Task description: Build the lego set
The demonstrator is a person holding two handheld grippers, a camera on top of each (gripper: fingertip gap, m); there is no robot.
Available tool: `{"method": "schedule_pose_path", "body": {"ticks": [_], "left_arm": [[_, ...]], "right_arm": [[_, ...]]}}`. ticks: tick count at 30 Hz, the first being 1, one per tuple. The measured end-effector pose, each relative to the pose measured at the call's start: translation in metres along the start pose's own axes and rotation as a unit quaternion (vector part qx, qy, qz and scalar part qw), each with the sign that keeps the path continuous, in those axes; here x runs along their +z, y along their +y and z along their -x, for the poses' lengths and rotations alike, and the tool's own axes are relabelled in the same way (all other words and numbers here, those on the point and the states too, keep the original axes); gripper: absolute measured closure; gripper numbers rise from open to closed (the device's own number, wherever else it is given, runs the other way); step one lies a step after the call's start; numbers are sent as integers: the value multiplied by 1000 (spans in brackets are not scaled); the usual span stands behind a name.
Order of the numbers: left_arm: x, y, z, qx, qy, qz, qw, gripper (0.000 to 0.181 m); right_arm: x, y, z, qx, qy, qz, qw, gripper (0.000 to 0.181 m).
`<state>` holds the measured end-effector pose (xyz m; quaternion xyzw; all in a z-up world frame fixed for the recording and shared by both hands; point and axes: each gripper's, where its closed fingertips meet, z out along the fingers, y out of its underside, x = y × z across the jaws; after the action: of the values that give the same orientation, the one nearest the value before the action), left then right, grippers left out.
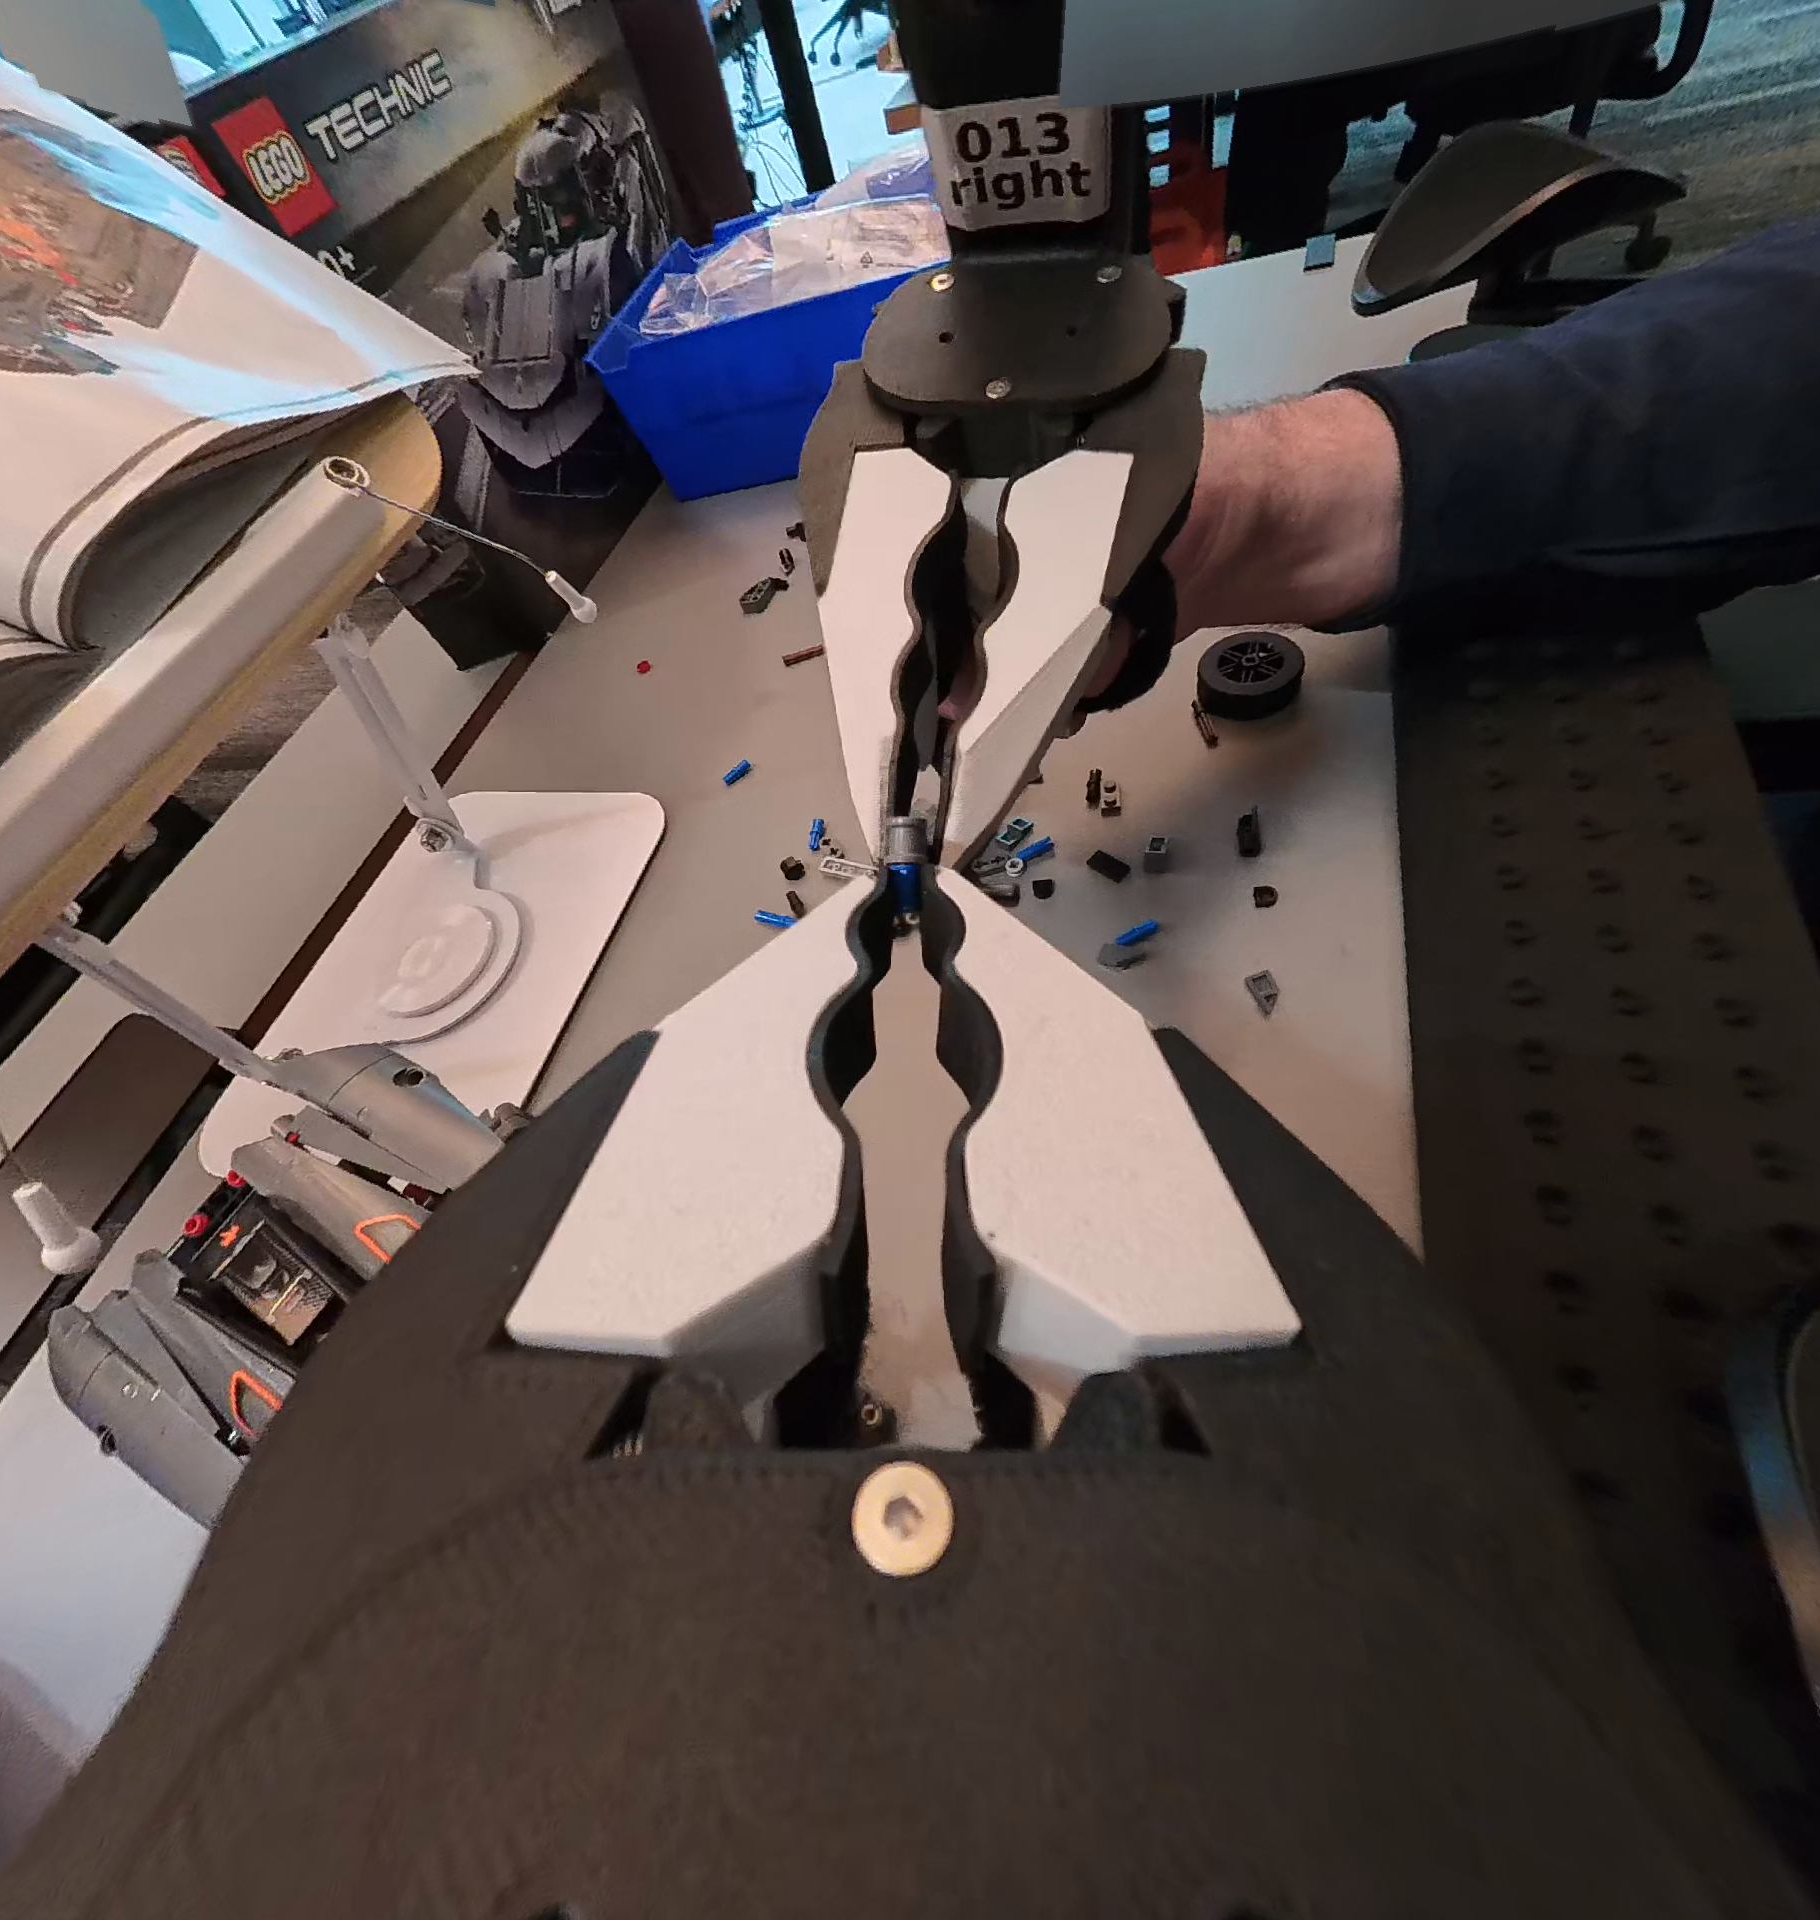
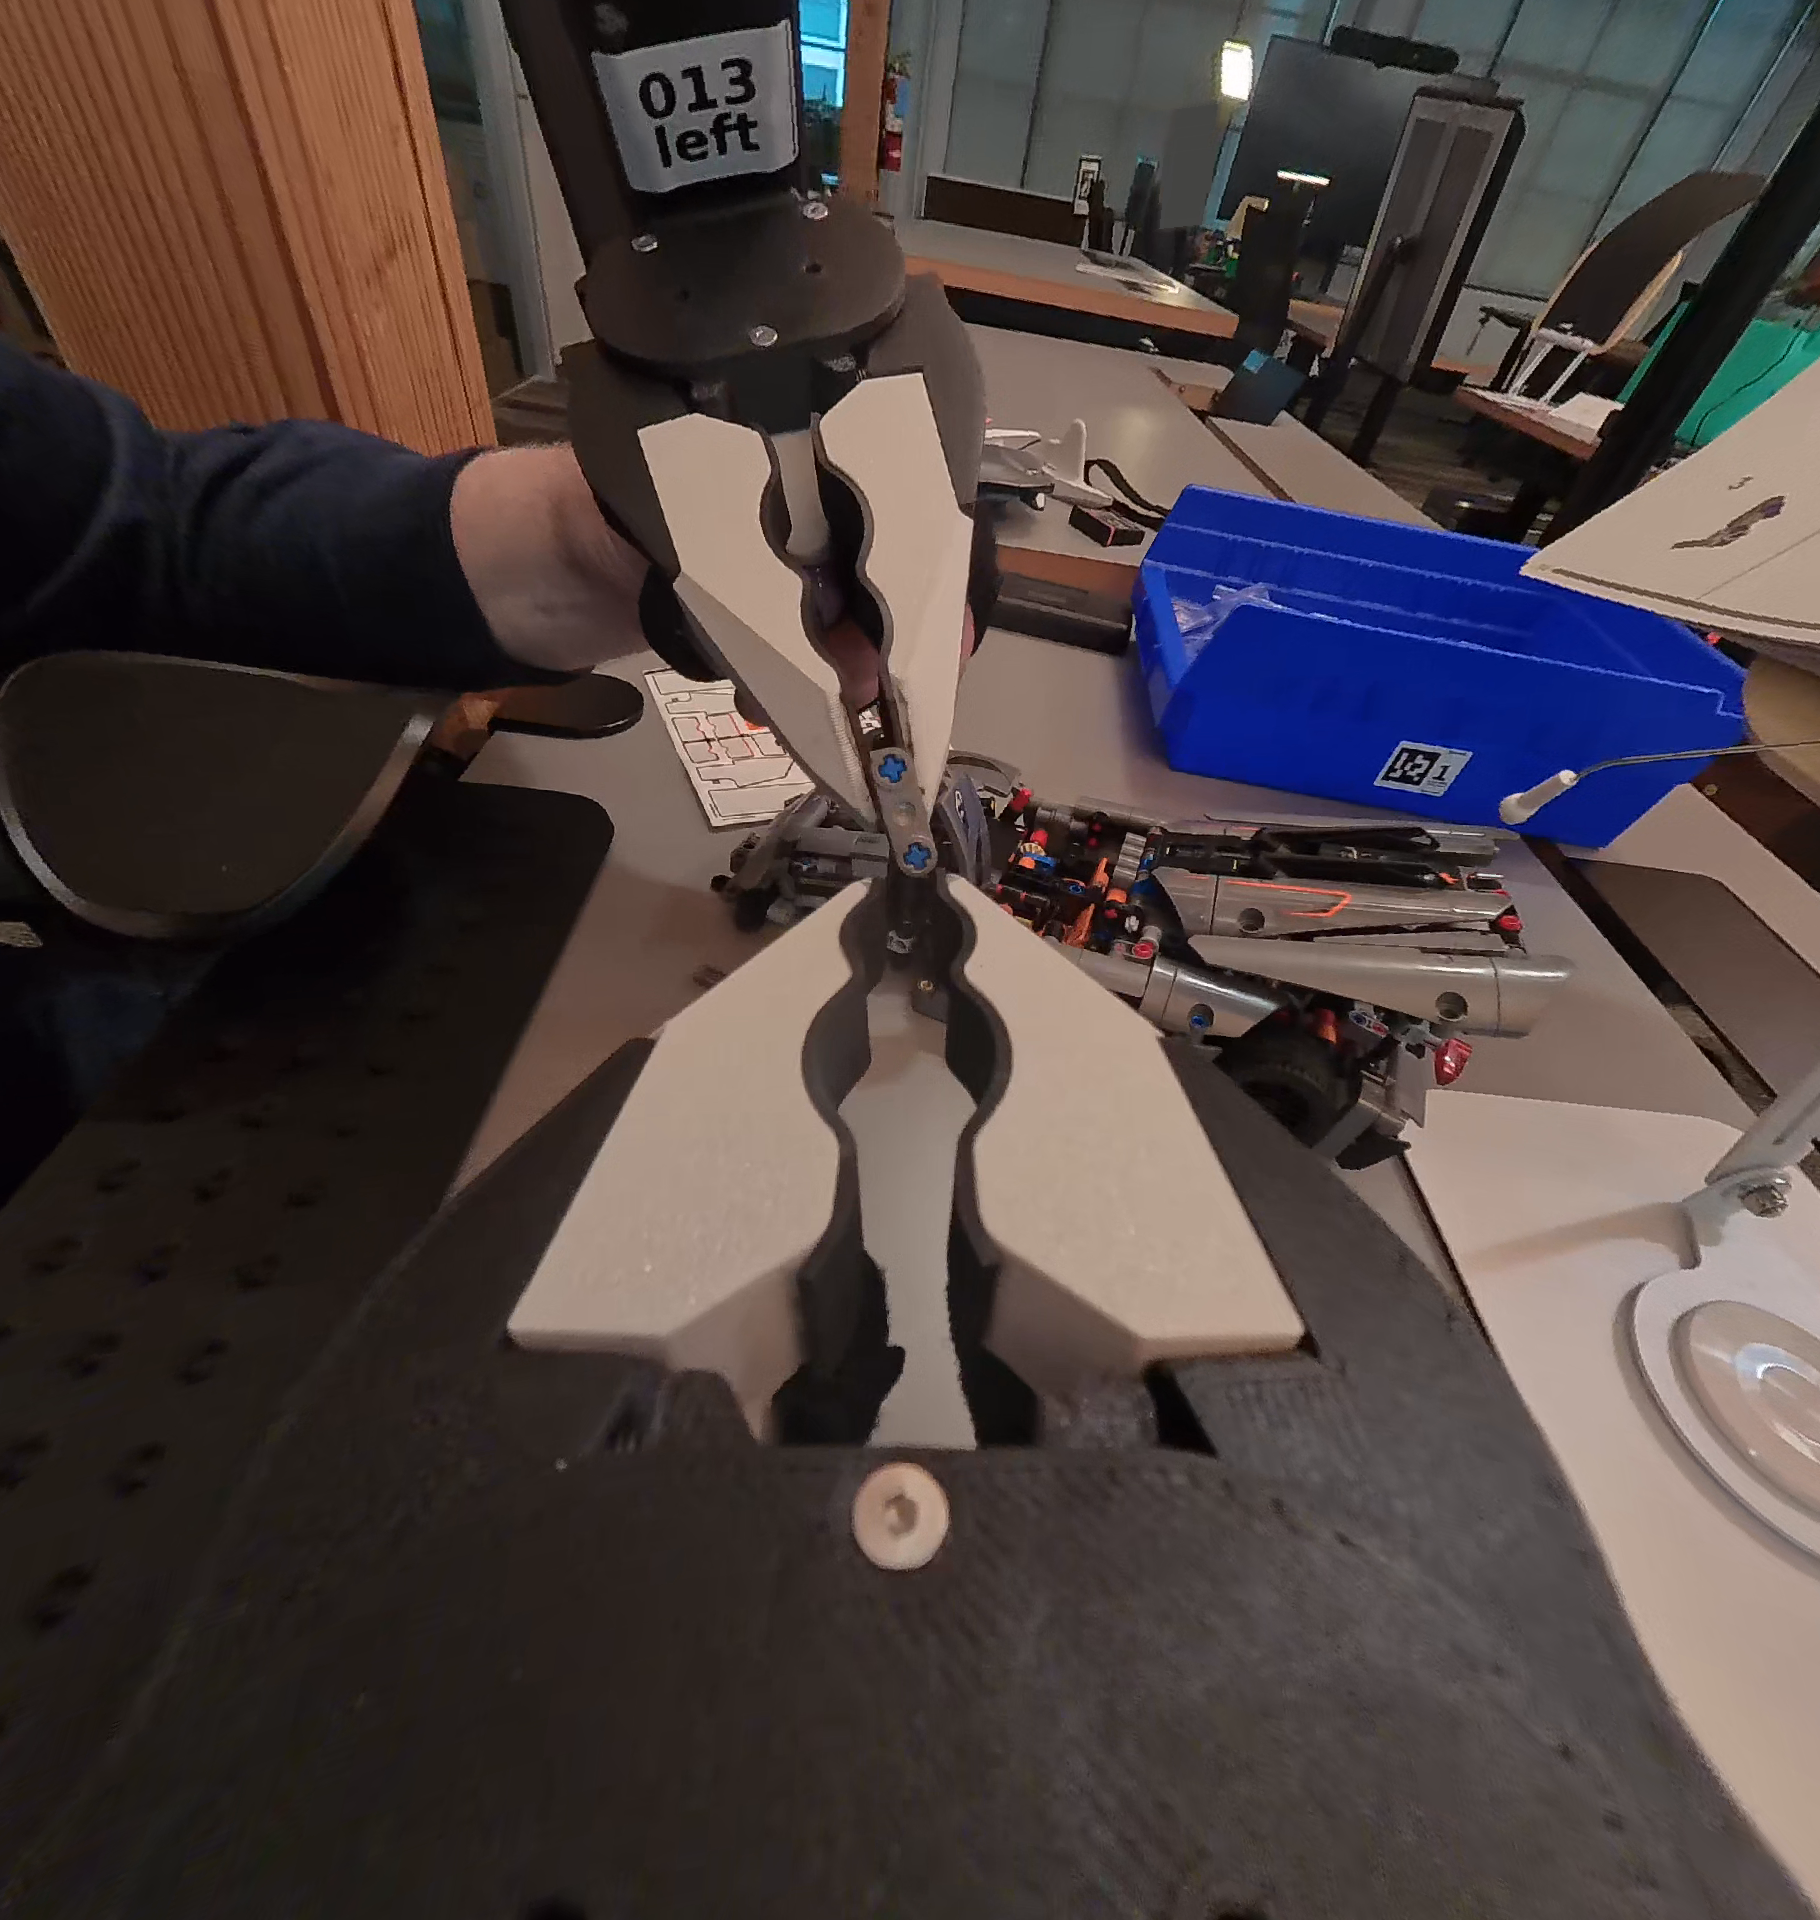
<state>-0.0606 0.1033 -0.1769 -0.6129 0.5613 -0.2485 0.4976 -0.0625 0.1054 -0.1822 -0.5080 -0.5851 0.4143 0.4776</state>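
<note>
My left gripper (image 1: 901, 906) is shut on a short grey beam with blue pins (image 2: 903, 810), held above the table. Its blue end (image 1: 904, 883) shows between my fingertips. My right gripper (image 2: 911, 912) comes tip to tip from the opposite side and is shut on a small grey and dark piece (image 1: 904, 836) that meets the beam's end. The right gripper (image 1: 918, 805) also shows in the left wrist view, and the left gripper (image 2: 885, 769) in the right wrist view. The part-built grey, black and orange lego car (image 2: 1249, 914) lies on the table beyond the tips.
Several small loose lego pieces (image 1: 1114, 862) and a black wheel (image 1: 1249, 670) lie on the grey table. A blue bin (image 2: 1405, 665) with bags, an instruction book on a stand (image 1: 106, 416), a black perforated mat (image 1: 1612, 935) and a sticker sheet (image 2: 719, 748) surround the work spot. Less than 4 cm separates the two grippers' tips. From either gripper's tips it is about 25 centimetres to the black wheel (image 1: 1249, 670).
</note>
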Motion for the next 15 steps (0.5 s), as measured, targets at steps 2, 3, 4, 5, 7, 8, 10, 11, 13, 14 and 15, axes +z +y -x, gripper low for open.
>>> {"method": "schedule_pose_path", "body": {"ticks": [2,3,4,5,7,8,10,11,13,14,15], "left_arm": [[0,0,0,-3,5,1,1000,180],[0,-1,0,-5,8,0,1000,180],[0,-1,0,-7,12,-1,1000,180],[-1,-2,0,-7,14,-2,1000,180],[-1,-3,-2,-10,22,-5,1000,180],[-1,-4,-3,-16,30,-7,999,180],[-2,-4,-3,-26,41,-10,999,180],[-2,-3,-4,-28,46,-9,999,180],[-2,-2,-4,-28,50,-5,998,180],[-2,-2,-5,-29,54,-4,998,180],[-2,-2,-5,-31,58,-4,998,180]], "right_arm": [[0,0,0,-4,2,2,1000,177],[0,-1,0,-7,3,1,1000,177],[-1,-1,1,-9,2,0,1000,177],[-1,-2,1,-12,3,-1,1000,177],[-2,-3,2,-20,2,-1,1000,177],[-2,-3,3,-26,1,-1,1000,177],[-2,-4,5,-29,-1,0,1000,176],[-2,-3,5,-32,-1,1,999,176],[-2,-2,6,-35,-2,5,999,177],[-2,-2,7,-36,-5,6,999,177],[-2,-2,7,-37,-6,5,999,177]]}}
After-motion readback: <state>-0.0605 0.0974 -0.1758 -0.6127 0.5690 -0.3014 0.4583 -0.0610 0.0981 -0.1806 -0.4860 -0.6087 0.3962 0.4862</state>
